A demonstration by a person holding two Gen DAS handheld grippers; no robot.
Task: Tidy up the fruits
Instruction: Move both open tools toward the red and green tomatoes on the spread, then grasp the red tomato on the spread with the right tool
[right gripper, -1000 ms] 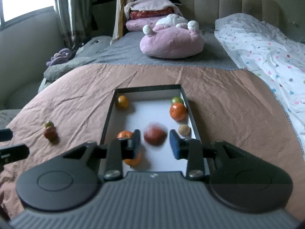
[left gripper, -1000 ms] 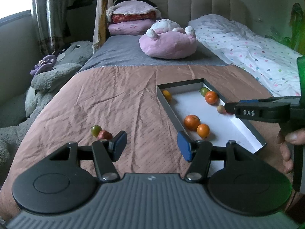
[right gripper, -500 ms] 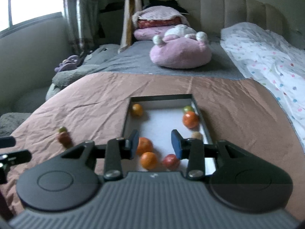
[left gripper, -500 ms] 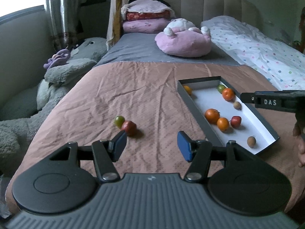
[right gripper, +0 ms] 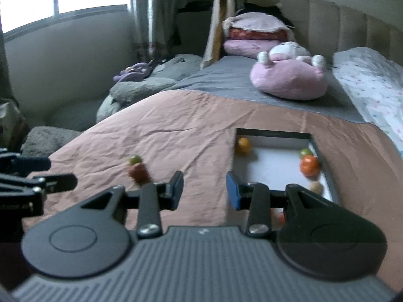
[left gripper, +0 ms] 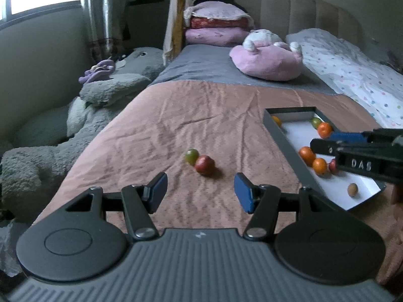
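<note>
A red fruit (left gripper: pixel 204 164) and a green fruit (left gripper: pixel 191 156) lie touching on the pink bedspread, just ahead of my open, empty left gripper (left gripper: pixel 200 193). A grey tray (left gripper: pixel 282 133) with a white floor holds several fruits: oranges (left gripper: pixel 307 153), a green one (left gripper: pixel 315 121) and a small brown one (left gripper: pixel 352 189). My right gripper (right gripper: pixel 204 190) is open and empty, over the bedspread at the tray's (right gripper: pixel 325 161) left side; it shows at the right of the left wrist view (left gripper: pixel 352 148). The loose red fruit (right gripper: pixel 138 172) and green fruit (right gripper: pixel 134 160) lie to its left, blurred.
A pink plush (left gripper: pixel 268 60) and stacked pillows (left gripper: pixel 216 29) sit at the head of the bed. A dotted white duvet (left gripper: pixel 352 75) covers the right side. Grey plush toys (left gripper: pixel 110 88) lie off the bed's left edge.
The red fruit left my right gripper and now lies in the tray. Both grippers have swung left, the left one bringing the loose red and green fruits between its fingers' line.
</note>
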